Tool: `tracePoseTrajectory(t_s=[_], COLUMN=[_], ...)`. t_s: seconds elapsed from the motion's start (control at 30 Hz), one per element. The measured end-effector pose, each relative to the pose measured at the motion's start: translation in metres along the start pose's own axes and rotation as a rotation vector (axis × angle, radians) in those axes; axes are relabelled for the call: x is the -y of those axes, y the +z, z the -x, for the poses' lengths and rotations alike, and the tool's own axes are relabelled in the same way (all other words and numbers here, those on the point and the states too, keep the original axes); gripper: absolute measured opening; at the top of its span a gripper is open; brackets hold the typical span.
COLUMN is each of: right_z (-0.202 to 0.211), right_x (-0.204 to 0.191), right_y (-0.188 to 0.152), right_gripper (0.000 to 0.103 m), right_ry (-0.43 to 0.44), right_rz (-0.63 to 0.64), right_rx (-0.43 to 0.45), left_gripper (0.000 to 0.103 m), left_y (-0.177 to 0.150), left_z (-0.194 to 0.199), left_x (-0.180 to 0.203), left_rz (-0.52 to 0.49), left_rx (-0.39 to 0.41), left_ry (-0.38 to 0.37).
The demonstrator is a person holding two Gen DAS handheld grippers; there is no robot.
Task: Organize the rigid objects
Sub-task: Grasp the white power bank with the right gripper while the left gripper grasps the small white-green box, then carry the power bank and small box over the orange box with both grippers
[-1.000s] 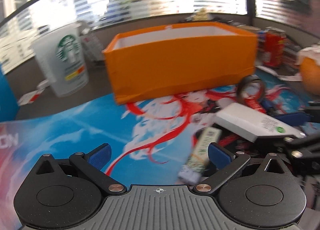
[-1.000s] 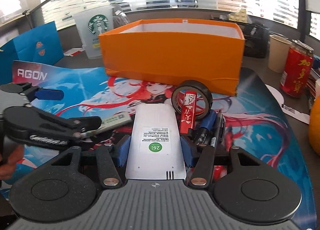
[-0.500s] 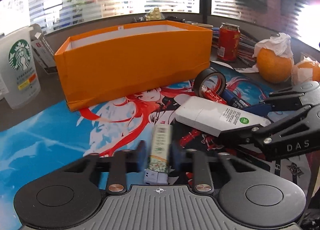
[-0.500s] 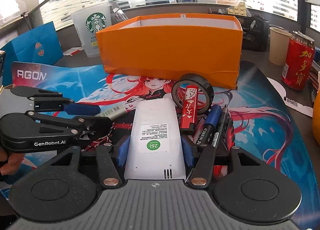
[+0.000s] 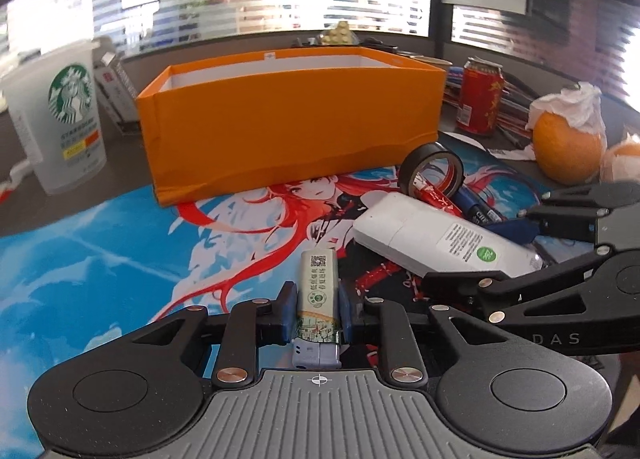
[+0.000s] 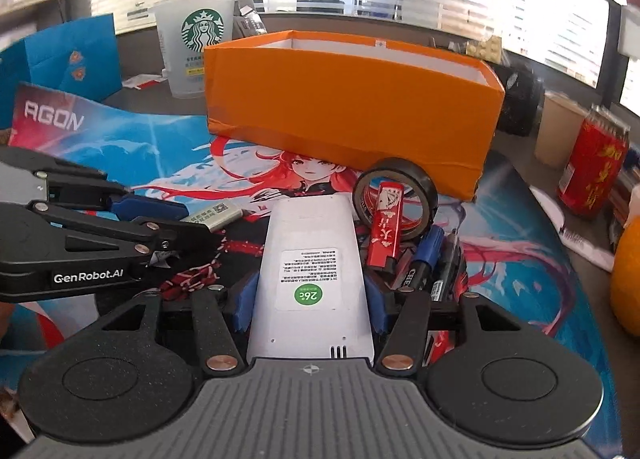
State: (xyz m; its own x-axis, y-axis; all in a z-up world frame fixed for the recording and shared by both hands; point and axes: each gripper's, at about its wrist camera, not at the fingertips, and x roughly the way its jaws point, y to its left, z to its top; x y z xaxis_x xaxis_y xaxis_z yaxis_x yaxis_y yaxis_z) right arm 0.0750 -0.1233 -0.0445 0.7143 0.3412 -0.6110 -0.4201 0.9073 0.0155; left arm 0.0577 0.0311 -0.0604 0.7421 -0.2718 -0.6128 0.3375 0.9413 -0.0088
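In the left wrist view our left gripper [image 5: 318, 309] sits at bottom centre, its blue pads closed nearly together on a slim lighter [image 5: 319, 291] with a green and white label, which points up the frame from between them. In the right wrist view our right gripper [image 6: 310, 301] holds the white remote control [image 6: 311, 271] at about half its spread, pads pressed against both long edges, the green sticker facing up. Just right of the remote we see a red lighter [image 6: 385, 229] leaning into a roll of black tape [image 6: 396, 195], with dark markers [image 6: 424, 259] below it. All of this lies on a blue printed desk mat [image 6: 132, 155]. Above centre stands the open orange box [image 6: 348, 115], its white inside showing nothing from here. A Starbucks cup [image 6: 196, 43] stands upper left, a red can [image 6: 592, 171] at the right edge.
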Motion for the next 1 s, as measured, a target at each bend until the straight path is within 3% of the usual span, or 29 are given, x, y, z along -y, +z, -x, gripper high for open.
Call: tracePoseTrajectory(t_s=[0.23, 0.43, 1.0], right_z=[0.003, 0.006, 0.031], right_x=[0.034, 0.043, 0.057], right_y=[0.005, 0.008, 0.077], right_gripper=[0.051, 0.051, 0.051], right_ry=[0.215, 0.324, 0.304], right_rz=[-0.287, -0.411, -0.357], right_rx=[-0.035, -0.044, 0.125], left_gripper=[0.02, 0.02, 0.02], left_y=[0.01, 0.019, 0.098], left_z=[0.02, 0.031, 0.038], left_x=[-0.018, -0.025, -0.046], left_rz=[0.097, 0.118, 0.096], left_rx=[0.046, 0.072, 0.161], left_ry=[-0.009, -0.018, 0.015])
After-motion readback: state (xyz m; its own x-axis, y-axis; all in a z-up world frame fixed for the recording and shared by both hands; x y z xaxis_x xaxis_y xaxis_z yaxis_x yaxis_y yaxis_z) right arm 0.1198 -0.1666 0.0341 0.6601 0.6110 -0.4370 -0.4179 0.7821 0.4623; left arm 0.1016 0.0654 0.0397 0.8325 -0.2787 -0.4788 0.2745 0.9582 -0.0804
